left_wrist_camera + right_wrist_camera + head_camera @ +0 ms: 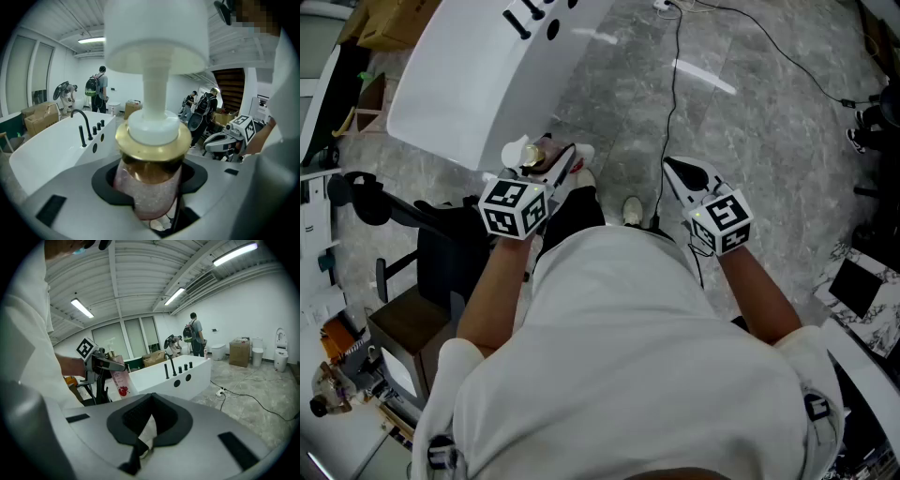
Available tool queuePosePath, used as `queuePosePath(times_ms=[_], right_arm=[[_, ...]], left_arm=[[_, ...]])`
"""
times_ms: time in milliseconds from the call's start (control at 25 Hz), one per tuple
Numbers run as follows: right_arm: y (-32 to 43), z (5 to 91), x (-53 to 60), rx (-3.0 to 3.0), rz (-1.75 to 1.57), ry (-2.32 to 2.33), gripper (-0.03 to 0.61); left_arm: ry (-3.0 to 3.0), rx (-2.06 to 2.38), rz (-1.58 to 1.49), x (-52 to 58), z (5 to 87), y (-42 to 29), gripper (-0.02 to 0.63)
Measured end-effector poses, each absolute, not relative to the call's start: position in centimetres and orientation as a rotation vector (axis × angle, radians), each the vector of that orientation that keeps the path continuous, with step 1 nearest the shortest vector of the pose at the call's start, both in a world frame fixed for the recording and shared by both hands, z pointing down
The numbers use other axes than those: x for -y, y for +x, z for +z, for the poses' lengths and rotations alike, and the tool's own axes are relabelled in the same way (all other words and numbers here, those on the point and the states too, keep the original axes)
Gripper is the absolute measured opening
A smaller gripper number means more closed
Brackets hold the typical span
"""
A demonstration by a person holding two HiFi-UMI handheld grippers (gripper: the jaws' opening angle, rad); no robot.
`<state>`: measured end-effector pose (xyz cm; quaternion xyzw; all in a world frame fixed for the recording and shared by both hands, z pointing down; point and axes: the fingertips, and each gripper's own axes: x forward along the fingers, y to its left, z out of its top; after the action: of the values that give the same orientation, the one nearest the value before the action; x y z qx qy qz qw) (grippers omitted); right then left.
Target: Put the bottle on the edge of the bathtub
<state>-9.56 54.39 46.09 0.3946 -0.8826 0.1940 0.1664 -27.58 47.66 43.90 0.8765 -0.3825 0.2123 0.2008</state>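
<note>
Bottle [120, 378] label [123, 390], right gripper view only

No lettering can be read anywhere (the bottle [121, 382] shows only blurred print).

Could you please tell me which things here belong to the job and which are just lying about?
For the job: bottle, held in the left gripper; bathtub.
Lying about: cable on the floor, cardboard box, toilet.

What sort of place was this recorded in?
Probably a large indoor hall used as a bathroom-fixture showroom or test space: a freestanding white bathtub, toilets along the wall, cardboard boxes and cables on the floor.
</note>
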Motion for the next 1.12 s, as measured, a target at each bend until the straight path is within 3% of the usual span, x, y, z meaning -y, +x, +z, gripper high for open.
queuePosePath(times_ms=[480,640,1120], right_arm=[[-9.0,46.7,-42.1,2.417,0.582,1.244,0.009],[-8.8,45.1,-36.1,2.385,0.577,1.295,0.106],[-7.1,43.4,-24.8,2.370,0.588,1.387,0.098]], left_arm=[[2.511,0.949,0.594,-35.2,44.1,-27.3,0.230],[2.519,0.942,0.560,-28.7,43.3,-27.4,0.230],[2.523,0.949,0.537,-13.9,42.6,-25.8,0.230]])
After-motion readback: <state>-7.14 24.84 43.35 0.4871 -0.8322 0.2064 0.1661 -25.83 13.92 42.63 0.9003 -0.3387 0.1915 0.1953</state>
